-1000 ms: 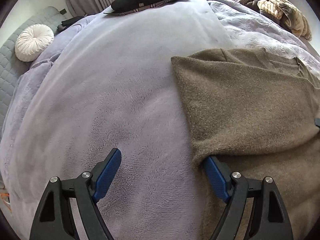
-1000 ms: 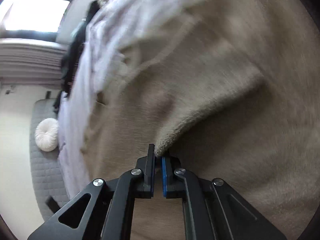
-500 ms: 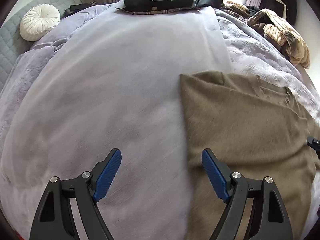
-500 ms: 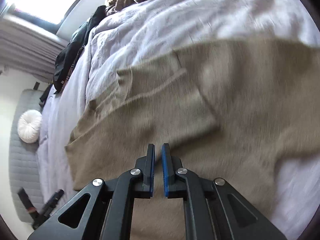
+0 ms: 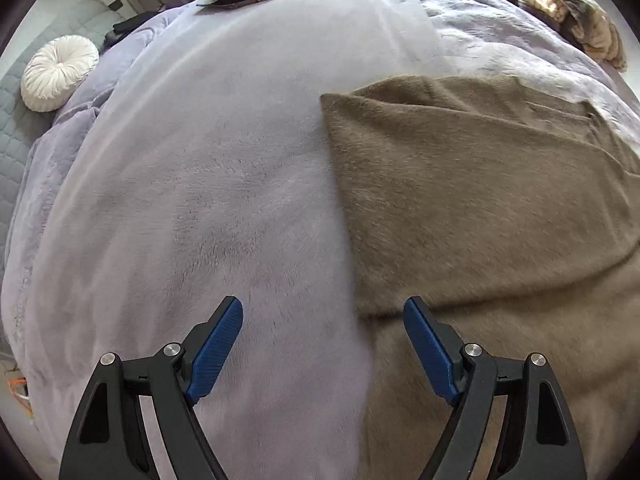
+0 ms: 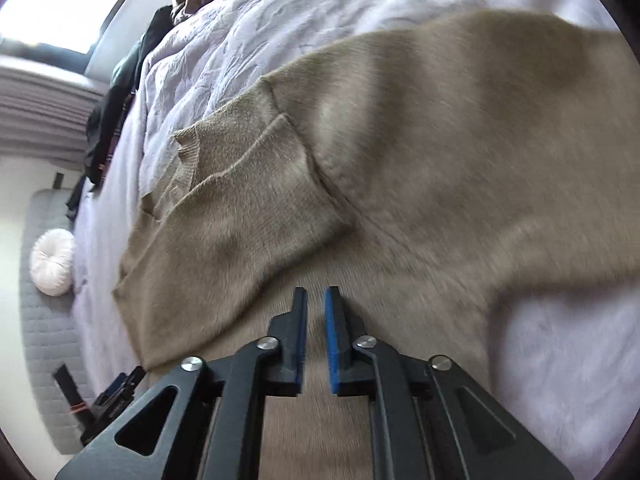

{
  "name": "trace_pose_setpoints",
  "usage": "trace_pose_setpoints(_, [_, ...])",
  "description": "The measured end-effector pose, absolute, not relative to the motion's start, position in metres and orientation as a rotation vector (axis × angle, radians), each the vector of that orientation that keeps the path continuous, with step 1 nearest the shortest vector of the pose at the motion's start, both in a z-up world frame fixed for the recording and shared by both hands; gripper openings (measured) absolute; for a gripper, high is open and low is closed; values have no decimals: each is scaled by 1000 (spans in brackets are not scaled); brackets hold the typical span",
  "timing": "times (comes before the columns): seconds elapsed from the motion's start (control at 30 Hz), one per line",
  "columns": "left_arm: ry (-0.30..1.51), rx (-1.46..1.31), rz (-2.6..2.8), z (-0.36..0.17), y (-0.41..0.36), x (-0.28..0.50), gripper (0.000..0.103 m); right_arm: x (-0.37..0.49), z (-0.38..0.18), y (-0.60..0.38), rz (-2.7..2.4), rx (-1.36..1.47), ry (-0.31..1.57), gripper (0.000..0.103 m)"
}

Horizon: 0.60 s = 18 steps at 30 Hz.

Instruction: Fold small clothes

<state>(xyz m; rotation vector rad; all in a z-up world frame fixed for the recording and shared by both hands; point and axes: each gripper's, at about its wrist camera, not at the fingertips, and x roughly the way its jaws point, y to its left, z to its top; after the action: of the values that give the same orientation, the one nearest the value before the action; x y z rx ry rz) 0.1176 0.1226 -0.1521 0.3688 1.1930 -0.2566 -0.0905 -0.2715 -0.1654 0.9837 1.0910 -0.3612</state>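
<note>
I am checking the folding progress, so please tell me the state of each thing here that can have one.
Brown sweater: lying on the bed, one side folded over its body, held by neither gripper.
Left gripper: open wide, nothing between its fingers.
Right gripper: jaws opening, small gap, nothing between them.
Lilac blanket: spread flat under the sweater.
Round white cushion: resting beside the bed.

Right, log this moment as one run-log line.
stage: sleeve folded across brown sweater | left tongs: open, empty | right tongs: opening, nothing between pads | surface: lilac blanket
</note>
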Motion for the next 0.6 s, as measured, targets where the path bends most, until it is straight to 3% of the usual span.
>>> trace_pose_setpoints(0.1, [1205,365,-289,-139,113,97,84,-114,-156,-267,-352,999,1095,41])
trace_pose_setpoints(0.43, [1276,392,-444,-120,52,19,84,-187,-143,-258,-361,1117,1102,43])
trace_pose_setpoints(0.53, [1306,404,-494,-118,30,-1,84,-209,-143,-259,-375,1154,1095,65])
trace_pose_setpoints(0.6, [1303,411,-519,-116,17,-12,84,-219,-143,-261,-382,1177,1086,65])
